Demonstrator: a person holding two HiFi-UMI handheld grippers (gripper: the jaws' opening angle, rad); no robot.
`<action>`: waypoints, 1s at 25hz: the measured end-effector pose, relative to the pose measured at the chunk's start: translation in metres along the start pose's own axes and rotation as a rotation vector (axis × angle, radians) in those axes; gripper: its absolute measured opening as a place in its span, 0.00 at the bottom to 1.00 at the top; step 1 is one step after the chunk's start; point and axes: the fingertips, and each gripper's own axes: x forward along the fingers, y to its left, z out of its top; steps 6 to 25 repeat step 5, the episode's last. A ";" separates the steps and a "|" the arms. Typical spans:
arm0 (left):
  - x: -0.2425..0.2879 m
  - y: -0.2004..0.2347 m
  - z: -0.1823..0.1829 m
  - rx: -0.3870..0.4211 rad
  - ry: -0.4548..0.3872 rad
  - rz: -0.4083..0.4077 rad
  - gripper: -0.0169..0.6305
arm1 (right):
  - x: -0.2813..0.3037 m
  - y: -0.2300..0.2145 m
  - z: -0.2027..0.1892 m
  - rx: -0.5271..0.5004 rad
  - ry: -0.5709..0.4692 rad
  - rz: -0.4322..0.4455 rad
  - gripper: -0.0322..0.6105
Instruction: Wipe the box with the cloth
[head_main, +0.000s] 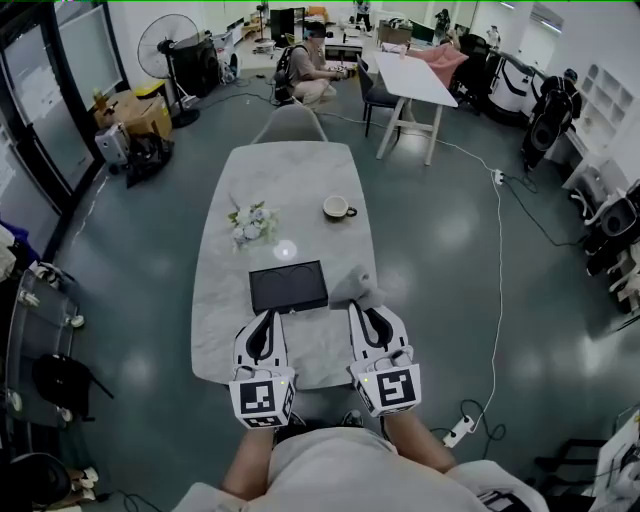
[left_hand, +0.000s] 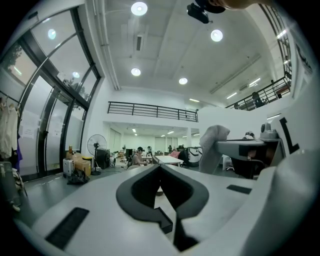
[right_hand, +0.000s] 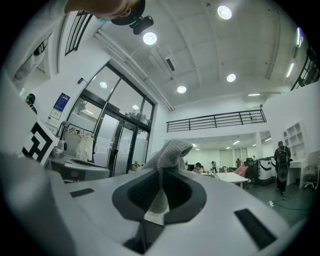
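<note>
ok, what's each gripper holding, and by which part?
The right gripper is shut on the grey cloth, pinching a bunched fold, with the rest poking out past the tips. The left gripper is shut on nothing.

On my feed, my left gripper (head_main: 269, 318) and right gripper (head_main: 361, 308) were smooth white moulded shells with black-lined jaws, each shell cut by black rectangular slots (left_hand: 68, 227). Behind them sat the left cube (head_main: 262, 397) and right cube (head_main: 387, 388), printed with black-and-white square markers. I wore a pale top (head_main: 340, 470)

No legible text, label or number anywhere.
</note>
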 end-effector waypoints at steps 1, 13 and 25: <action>0.000 0.000 -0.001 -0.001 -0.001 0.000 0.06 | -0.001 -0.001 0.000 -0.001 0.000 -0.002 0.11; -0.002 0.002 -0.003 0.000 -0.005 0.001 0.06 | -0.005 -0.007 -0.002 0.002 0.001 -0.020 0.11; -0.002 0.002 -0.003 0.000 -0.005 0.001 0.06 | -0.005 -0.007 -0.002 0.002 0.001 -0.020 0.11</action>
